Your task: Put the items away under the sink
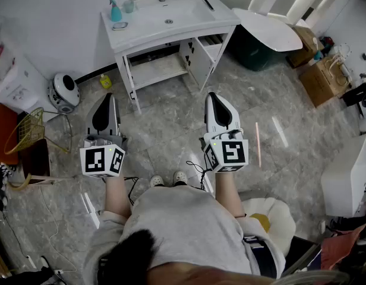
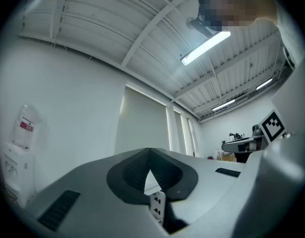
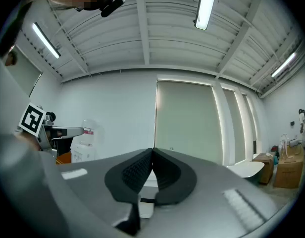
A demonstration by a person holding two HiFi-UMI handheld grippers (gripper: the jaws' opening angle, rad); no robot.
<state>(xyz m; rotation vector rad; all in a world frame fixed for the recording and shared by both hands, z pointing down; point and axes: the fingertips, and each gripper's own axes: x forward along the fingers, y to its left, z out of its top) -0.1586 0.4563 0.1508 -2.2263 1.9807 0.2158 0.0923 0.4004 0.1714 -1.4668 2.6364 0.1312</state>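
Observation:
The white sink cabinet (image 1: pixel 131 35) stands at the far side of the room in the head view, its two doors open on a bare lower shelf (image 1: pixel 162 70). On its top stand a teal pump bottle (image 1: pixel 115 9), a small cup (image 1: pixel 129 6), a soap dish (image 1: pixel 120 25) and a thin black item (image 1: pixel 208 5). A small yellow bottle (image 1: pixel 104 81) stands on the floor by the cabinet's left leg. My left gripper (image 1: pixel 106 96) and right gripper (image 1: pixel 211 94) are held side by side, well short of the cabinet. Both are shut and hold nothing. In the gripper views the left gripper (image 2: pixel 149 150) and right gripper (image 3: pixel 152 150) face walls and ceiling.
A round white appliance (image 1: pixel 64 91) and a yellow wire basket (image 1: pixel 30 129) stand at the left. A white oval tabletop (image 1: pixel 269 28), a dark green bin (image 1: pixel 254 51) and cardboard boxes (image 1: pixel 318 79) are at the right. Marble floor (image 1: pixel 165 132) lies between me and the cabinet.

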